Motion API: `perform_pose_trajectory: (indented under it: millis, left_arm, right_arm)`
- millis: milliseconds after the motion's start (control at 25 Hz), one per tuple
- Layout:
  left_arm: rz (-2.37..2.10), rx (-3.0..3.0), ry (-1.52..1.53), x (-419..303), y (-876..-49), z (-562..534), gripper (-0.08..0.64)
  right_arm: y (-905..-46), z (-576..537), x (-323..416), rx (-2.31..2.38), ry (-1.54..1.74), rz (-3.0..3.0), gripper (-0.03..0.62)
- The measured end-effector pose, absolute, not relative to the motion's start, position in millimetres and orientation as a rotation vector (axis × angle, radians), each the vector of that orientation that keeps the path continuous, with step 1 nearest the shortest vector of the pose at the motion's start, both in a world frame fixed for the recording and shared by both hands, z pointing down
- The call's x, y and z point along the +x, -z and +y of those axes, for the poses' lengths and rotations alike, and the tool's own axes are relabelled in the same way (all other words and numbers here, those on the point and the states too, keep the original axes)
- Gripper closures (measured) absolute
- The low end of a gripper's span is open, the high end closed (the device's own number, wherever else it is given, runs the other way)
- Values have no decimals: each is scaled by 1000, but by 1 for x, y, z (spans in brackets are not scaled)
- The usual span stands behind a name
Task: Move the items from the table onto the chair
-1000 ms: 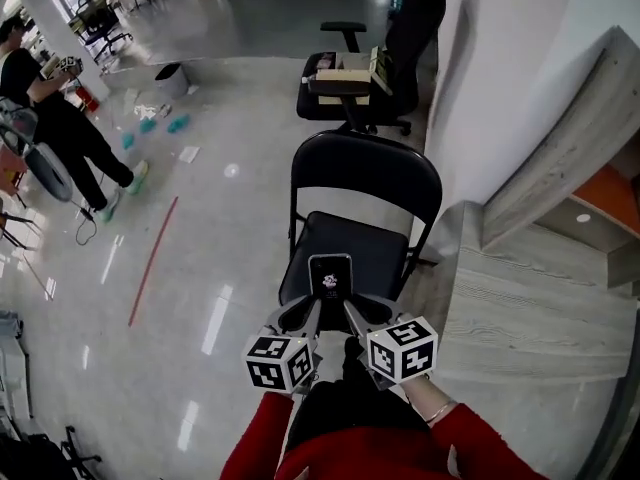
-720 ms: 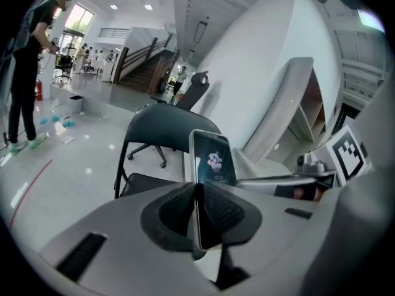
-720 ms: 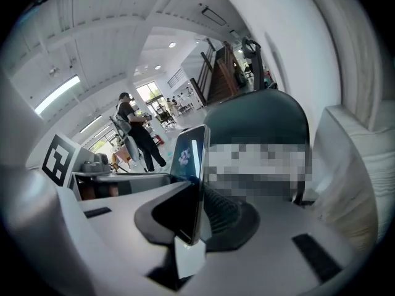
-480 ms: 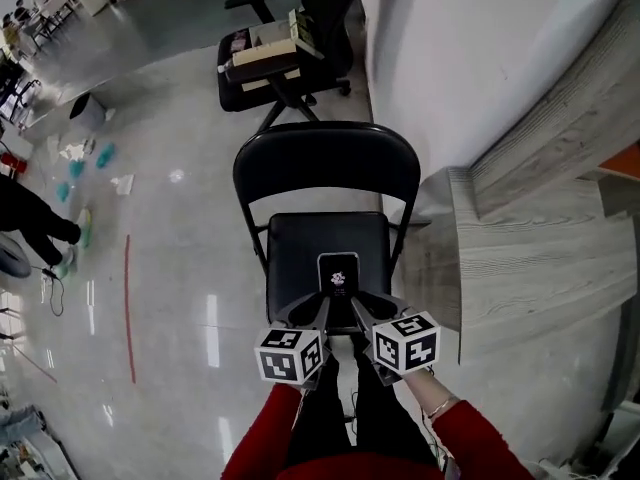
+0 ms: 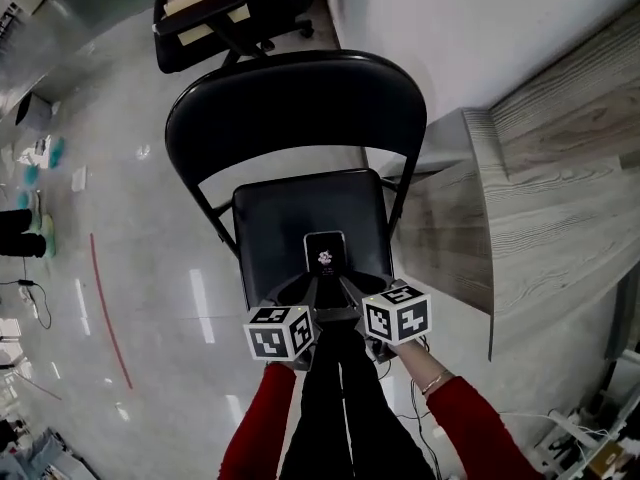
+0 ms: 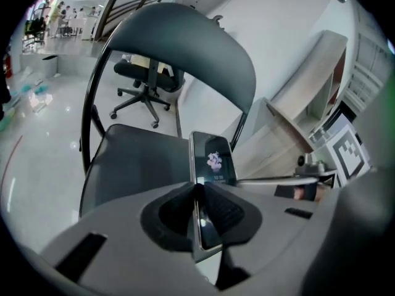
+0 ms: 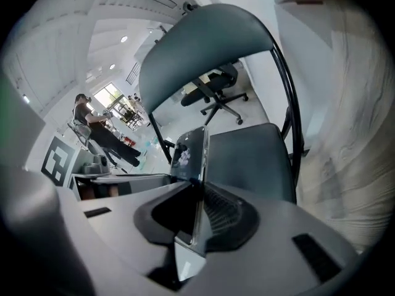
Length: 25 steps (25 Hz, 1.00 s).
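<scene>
The glossy grey floor (image 5: 130,268) spreads under a black folding chair (image 5: 295,118) that faces the person, backrest on the far side. To the chair's right runs a grey wood-grain surface (image 5: 560,168), and a black office chair (image 5: 215,18) loaded with things stands behind, well apart. Red sleeves (image 5: 255,428) reach in from below. The left claw (image 5: 303,293) and right claw (image 5: 350,290) meet side by side over the seat's front edge, each clenched on the near end of the same phone (image 5: 325,253). The phone, its screen up and showing a small picture, juts from both claws over the front middle of the seat; whether it touches the seat I cannot tell
</scene>
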<state>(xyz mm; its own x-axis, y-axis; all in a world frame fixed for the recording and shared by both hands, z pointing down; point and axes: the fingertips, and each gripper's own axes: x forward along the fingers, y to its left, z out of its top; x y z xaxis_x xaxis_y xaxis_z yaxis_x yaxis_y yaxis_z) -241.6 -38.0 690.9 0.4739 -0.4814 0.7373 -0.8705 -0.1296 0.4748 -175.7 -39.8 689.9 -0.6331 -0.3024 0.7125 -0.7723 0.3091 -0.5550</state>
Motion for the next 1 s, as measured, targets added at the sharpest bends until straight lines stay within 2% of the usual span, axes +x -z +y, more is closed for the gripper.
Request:
perform_pose_trajectory:
  millis: [520,1000]
  left_arm:
    - [-1080,1645,-589,-254,-799,-36,502]
    - [-1132,1606,-561,-265,-809,-34,502]
  right_arm:
    - [-805,-39,-189,877,-1355,-1934,520]
    - [-811,-40,-182,939,-1316,-1914,533]
